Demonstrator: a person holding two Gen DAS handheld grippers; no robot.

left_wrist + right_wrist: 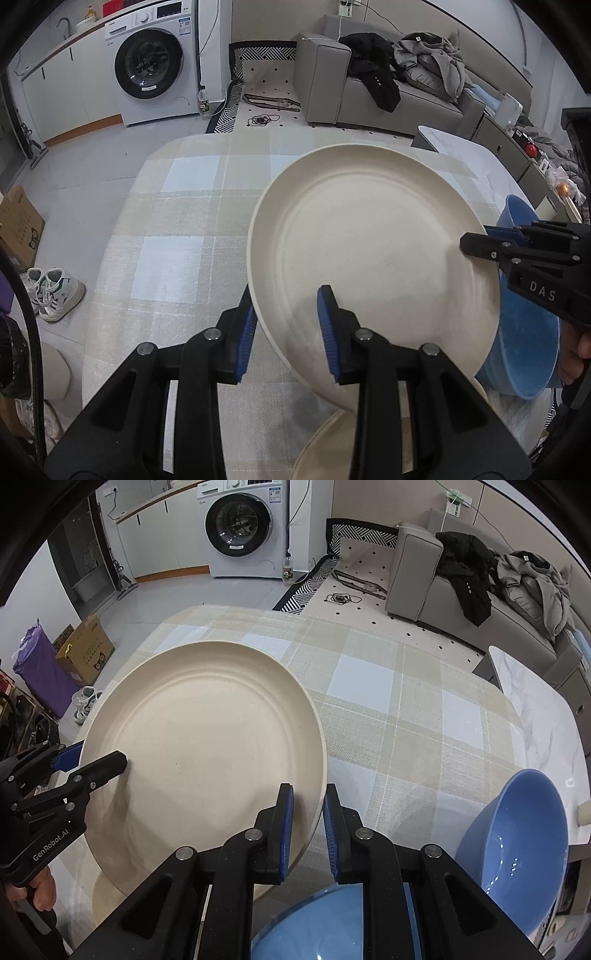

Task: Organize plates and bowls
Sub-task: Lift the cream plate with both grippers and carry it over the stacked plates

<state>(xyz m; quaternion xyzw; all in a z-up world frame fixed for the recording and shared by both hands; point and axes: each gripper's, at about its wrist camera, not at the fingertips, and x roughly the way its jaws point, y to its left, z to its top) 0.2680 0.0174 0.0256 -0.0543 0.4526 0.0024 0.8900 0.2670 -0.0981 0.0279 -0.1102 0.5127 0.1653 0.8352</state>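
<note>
Your jaws on both sides are clamped on opposite rims of the cream plate [203, 749], left gripper [288, 328] and right gripper [308, 827], holding it tilted above the counter [388, 709]. Uneven lifting could slip it onto the blue bowl [517, 845] nearby.

Even indoor light, sharp, dark (fisheye) corners

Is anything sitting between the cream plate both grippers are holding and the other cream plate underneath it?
Nothing visible. The cream plate hangs tilted, gripped at opposite rims by the left gripper and right gripper. The lower plate lies directly beneath, with only tablecloth around it.
</note>
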